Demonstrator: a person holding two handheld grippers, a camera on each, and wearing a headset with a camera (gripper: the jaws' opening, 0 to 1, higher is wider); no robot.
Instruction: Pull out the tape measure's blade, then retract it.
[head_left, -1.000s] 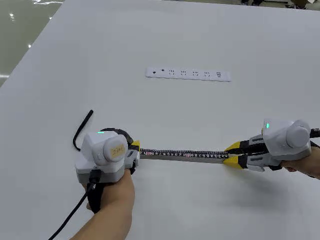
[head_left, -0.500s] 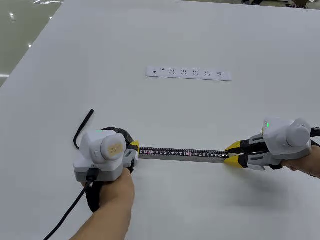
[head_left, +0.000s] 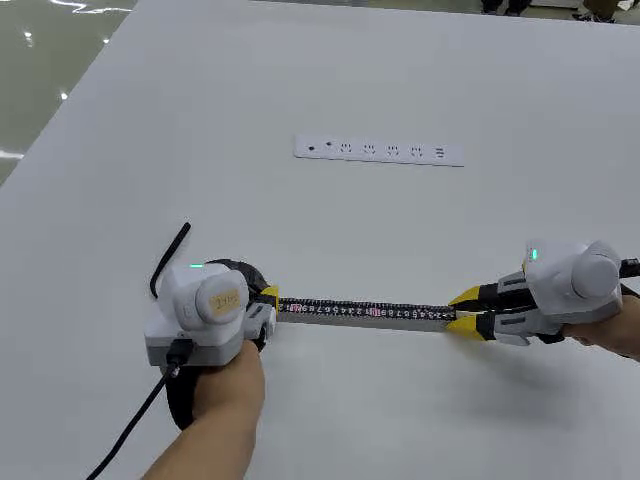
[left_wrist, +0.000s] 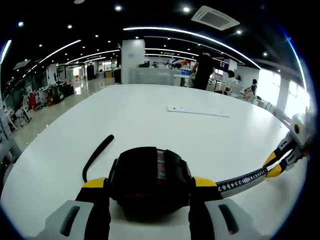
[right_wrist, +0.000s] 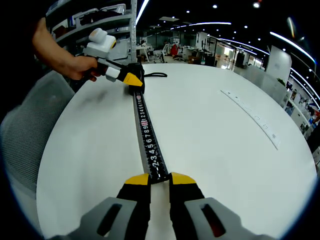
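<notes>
A black tape measure case (left_wrist: 150, 180) sits on the white table, held between the yellow tips of my left gripper (left_wrist: 150, 184), which is shut on it. In the head view the case (head_left: 250, 281) lies partly under that left gripper (head_left: 266, 302). Its black blade (head_left: 365, 311) with white numbers stretches flat to the right. My right gripper (head_left: 460, 311) is shut on the blade's end. The right gripper view has the blade (right_wrist: 148, 141) running from my right gripper (right_wrist: 159, 178) to the case (right_wrist: 136, 72). A black wrist strap (head_left: 166, 260) trails from the case.
A white power strip (head_left: 378, 150) lies flat on the table (head_left: 320, 80) beyond the blade. A black cable (head_left: 130, 435) hangs from the left gripper toward me. People stand far behind the table in the left gripper view.
The grippers, case and blade hold about the same places; the blade's drawn-out length looks unchanged. The head camera has shifted slightly.
</notes>
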